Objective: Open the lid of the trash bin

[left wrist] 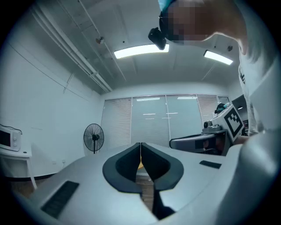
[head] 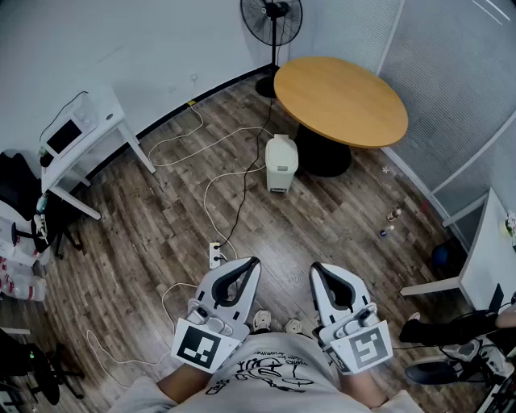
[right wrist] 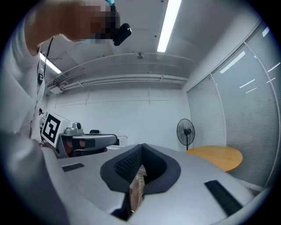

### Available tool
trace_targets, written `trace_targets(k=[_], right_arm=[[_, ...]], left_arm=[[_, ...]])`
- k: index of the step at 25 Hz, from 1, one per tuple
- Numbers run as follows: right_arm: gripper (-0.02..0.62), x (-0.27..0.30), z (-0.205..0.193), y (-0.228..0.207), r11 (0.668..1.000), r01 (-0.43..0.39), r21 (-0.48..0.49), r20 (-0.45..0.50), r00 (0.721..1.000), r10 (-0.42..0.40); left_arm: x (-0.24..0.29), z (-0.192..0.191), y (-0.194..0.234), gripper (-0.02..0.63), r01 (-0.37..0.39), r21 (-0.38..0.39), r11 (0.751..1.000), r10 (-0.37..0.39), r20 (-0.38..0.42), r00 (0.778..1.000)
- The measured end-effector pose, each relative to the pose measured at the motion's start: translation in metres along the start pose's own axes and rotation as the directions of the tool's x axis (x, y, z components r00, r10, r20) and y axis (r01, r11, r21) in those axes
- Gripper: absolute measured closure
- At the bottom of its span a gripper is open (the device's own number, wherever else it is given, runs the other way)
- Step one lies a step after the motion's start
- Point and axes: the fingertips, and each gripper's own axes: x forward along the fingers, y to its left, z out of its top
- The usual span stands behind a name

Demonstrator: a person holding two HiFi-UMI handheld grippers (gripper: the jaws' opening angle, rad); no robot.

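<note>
The white trash bin [head: 281,161] stands on the wood floor beside the round table, a couple of steps ahead of me, with its lid down. Both grippers are held close to my body, pointing forward, far short of the bin. My left gripper [head: 254,263] is shut with nothing in it, its jaws meeting at the tip [left wrist: 140,146]. My right gripper [head: 314,268] is likewise shut and empty [right wrist: 142,148]. Neither gripper view shows the bin; they look up towards the walls and ceiling.
A round wooden table [head: 340,98] stands right behind the bin, with a standing fan [head: 272,24] beyond it. Cables and a power strip [head: 215,255] lie on the floor between me and the bin. A white desk with a microwave [head: 81,133] is at left; small bottles [head: 391,222] at right.
</note>
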Motion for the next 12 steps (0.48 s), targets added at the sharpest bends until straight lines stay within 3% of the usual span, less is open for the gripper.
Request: trace_targets(k=[5,12], right_arm=[[0.589,0.0002,0.0021,0.0024,1.000,0.000,-0.005,-0.001,1.000,0.000],[0.588,0.0015,0.0040,-0.0056,0.998,0.061,0.007,0.020,0.998,-0.061]], left_arm=[[0.0014,0.0015,-0.0019,0.584,0.019,0.011,1.000,-0.019,0.003,1.000],[0.0008,0.0024,0.0015,0.584,0.035,0.014,0.999,-0.035,0.001,0.999]])
